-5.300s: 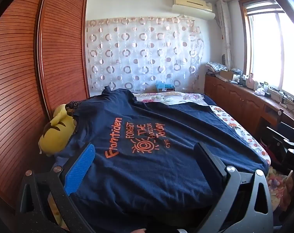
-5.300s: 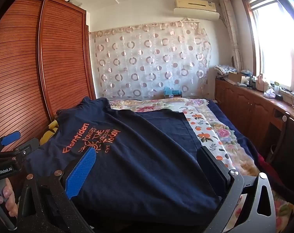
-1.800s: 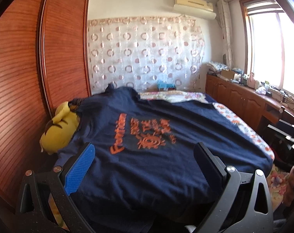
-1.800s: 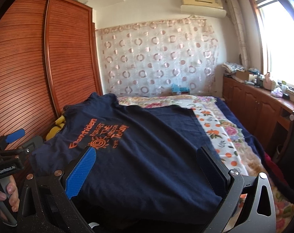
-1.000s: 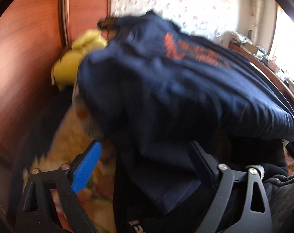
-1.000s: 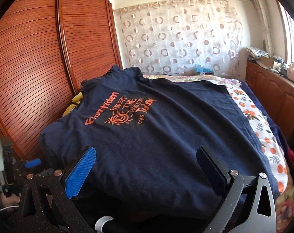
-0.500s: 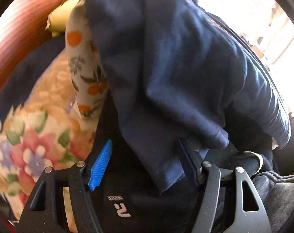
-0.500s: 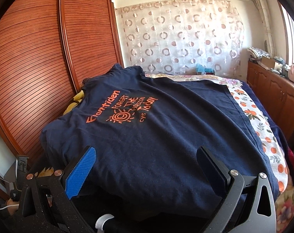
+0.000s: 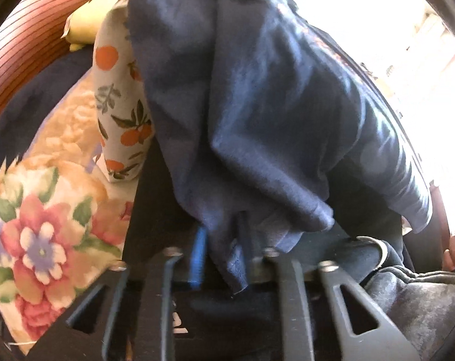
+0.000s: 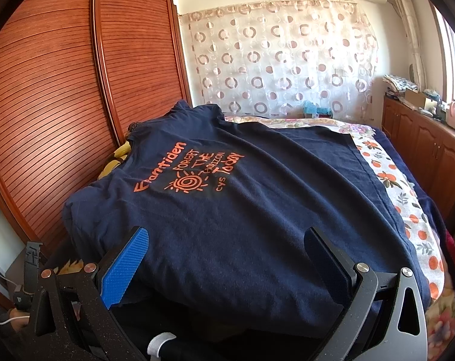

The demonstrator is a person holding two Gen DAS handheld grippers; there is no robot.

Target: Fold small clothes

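At the bed's (image 10: 407, 198) near edge your left claw (image 9: 219, 258) is closing on the navy T-shirt's (image 10: 242, 210) hanging corner while your right claw (image 10: 227, 258) hovers wide and empty; so shallow a bite may slip.

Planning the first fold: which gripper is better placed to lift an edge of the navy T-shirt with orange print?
Left. The left gripper is closing with the navy T-shirt's hem between its fingers. The right gripper hovers open at the near edge, gripping nothing.

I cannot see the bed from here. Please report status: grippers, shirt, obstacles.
Left gripper jaws closing on hem of navy cotton T-shirt with orange print. Right gripper open, hovering over shirt. Nothing in the way.
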